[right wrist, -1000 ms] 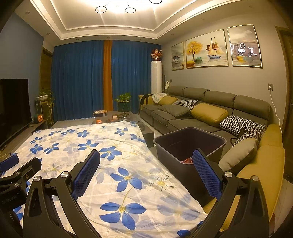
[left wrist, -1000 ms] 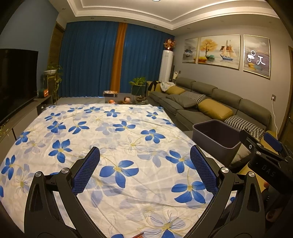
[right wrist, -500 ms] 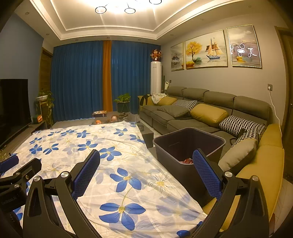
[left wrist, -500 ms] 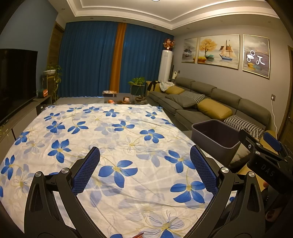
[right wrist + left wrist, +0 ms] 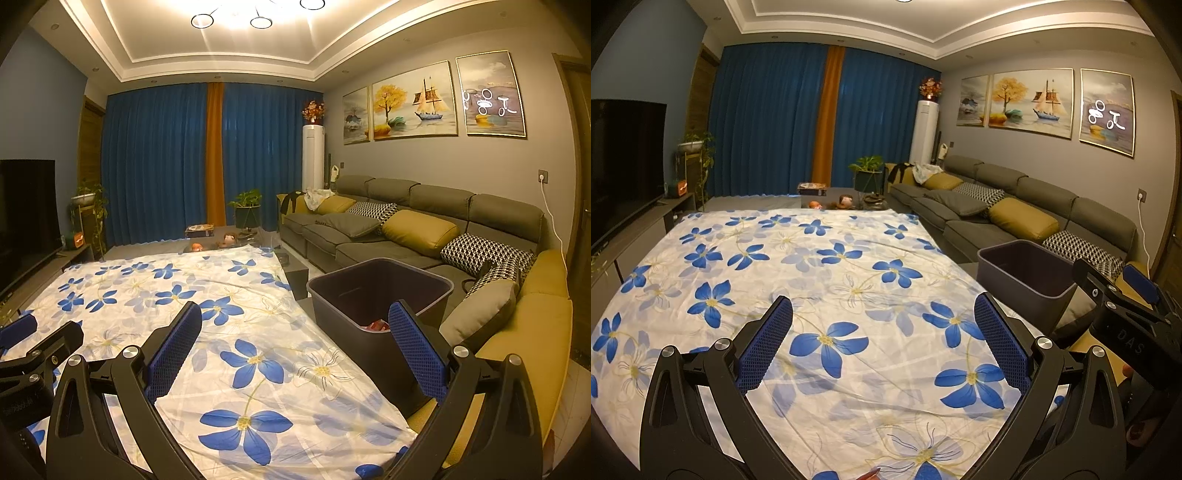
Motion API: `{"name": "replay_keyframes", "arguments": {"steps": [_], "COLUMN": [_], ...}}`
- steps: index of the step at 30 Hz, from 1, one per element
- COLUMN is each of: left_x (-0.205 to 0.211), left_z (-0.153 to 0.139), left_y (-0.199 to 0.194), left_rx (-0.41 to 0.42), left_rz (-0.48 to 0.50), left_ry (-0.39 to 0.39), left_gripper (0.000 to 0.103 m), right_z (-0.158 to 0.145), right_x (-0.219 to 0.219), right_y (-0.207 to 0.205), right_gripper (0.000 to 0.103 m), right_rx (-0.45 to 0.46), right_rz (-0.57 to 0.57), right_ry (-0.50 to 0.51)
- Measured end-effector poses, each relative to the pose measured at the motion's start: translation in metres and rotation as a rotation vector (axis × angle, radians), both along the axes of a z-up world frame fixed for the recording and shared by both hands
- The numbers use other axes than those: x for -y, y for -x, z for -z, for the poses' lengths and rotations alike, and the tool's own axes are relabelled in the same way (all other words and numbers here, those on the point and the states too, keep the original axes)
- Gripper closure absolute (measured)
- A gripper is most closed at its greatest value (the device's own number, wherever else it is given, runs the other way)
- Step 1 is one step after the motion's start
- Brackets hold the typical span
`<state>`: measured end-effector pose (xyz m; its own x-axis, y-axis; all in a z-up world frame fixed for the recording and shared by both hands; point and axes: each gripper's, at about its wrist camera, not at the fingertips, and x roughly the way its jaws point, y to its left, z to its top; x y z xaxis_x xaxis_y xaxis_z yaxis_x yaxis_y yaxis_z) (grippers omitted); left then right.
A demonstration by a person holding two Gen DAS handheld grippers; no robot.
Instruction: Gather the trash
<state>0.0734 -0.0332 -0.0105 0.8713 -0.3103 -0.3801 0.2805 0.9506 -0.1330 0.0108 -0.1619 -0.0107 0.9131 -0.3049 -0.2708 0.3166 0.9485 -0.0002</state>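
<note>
Almost nothing has moved since the earlier frames; both views sit nearly unchanged over the floral sheet (image 5: 849,258). Left gripper (image 5: 882,325) and right gripper (image 5: 295,325) are both spread wide, holding nothing. Dark bin (image 5: 343,295) lies ahead-right of the right gripper, red trash (image 5: 376,325) at its bottom, just left of the right fingertip.

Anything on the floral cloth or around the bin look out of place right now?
One thing: a small reddish sliver lies at the near edge of the floral cloth, possibly leftover trash. The bin stands upright, red scraps inside.
</note>
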Motion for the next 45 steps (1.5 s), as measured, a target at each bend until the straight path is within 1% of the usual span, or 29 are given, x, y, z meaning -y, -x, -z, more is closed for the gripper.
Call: {"name": "replay_keyframes", "arguments": {"steps": [33, 45], "left_x": [0.0011, 0.0011], "left_z": [0.0013, 0.0035], "left_y": [0.002, 0.0027], "left_rx": [0.001, 0.004], "left_rz": [-0.001, 0.013], "left_ry": [-0.002, -0.006], "left_gripper": [0.006, 0.006], "right_z": [0.0, 0.001], "right_x": [0.0031, 0.0032], "right_y": [0.0036, 0.0037], "right_gripper": [0.006, 0.006], "right_rx": [0.001, 0.002], "right_rz": [0.01, 0.013], "right_ry": [-0.002, -0.001]}}
